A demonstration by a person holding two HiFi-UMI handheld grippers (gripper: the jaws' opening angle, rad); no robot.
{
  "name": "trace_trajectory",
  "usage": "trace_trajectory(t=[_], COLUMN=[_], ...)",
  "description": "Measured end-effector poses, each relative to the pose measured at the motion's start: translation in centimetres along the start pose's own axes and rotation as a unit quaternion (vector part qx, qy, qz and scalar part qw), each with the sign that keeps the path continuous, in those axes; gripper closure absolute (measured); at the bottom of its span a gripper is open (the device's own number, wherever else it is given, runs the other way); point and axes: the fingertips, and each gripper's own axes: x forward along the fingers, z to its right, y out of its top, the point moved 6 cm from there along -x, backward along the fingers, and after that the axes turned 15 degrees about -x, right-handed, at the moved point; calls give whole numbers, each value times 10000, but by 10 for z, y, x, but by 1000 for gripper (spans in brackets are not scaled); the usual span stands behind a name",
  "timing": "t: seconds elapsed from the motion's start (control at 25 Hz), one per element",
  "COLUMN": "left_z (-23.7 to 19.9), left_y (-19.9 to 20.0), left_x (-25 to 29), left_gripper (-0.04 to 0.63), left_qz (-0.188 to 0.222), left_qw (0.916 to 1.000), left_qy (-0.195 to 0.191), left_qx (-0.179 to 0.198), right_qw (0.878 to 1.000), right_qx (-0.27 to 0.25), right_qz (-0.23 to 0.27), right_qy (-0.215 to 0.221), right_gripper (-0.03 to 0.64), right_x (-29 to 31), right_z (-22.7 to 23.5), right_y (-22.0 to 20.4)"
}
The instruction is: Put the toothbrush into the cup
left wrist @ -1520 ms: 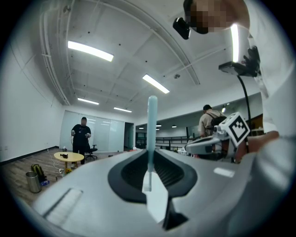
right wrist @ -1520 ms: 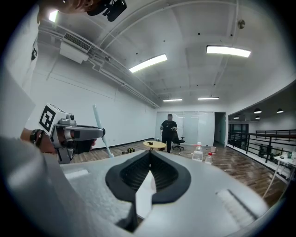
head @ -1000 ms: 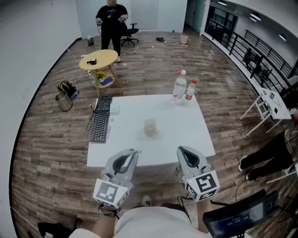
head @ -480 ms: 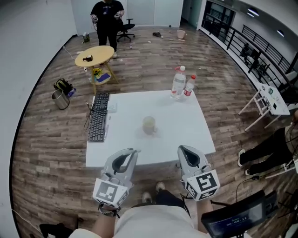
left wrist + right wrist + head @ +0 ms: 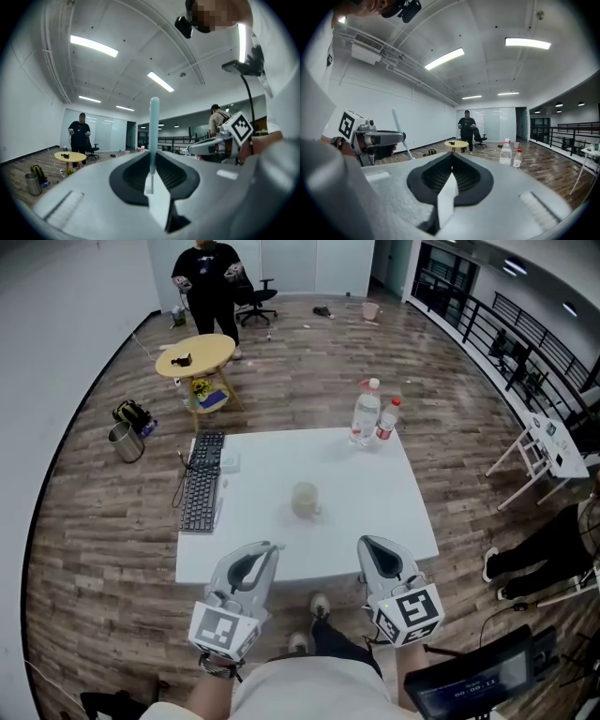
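The left tool [image 5: 151,157] has its jaws pressed together on the handle of a pale blue toothbrush [image 5: 153,126], which stands up out of the jaws. The right tool [image 5: 451,165] has its jaws pressed together too, with nothing between them. In the head view both tools are held off the near edge of the white table [image 5: 375,512], well short of the cup [image 5: 304,499], the left tool [image 5: 267,547] to the near left of the cup and the right tool [image 5: 366,542] to its near right. The cup stands upright around the middle of the table. A black keyboard [image 5: 201,482] lies to the left of the cup, and two clear bottles [image 5: 365,414] stand beyond it to the right.
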Motion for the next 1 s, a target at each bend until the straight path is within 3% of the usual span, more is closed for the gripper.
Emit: trace_trajectory(t=[1.0], left_z=[-20], left_y=[5], left_x=[67], left_gripper=[543], left_qz=[-208], left_qw=[9997], left_qy=[14], left_qx=[141], right_qw=[9998], right_qx=[128], right_qz=[-7], right_qy=[128], right_gripper=[615], right_x=[51], right_z=[48], right_y=[-16])
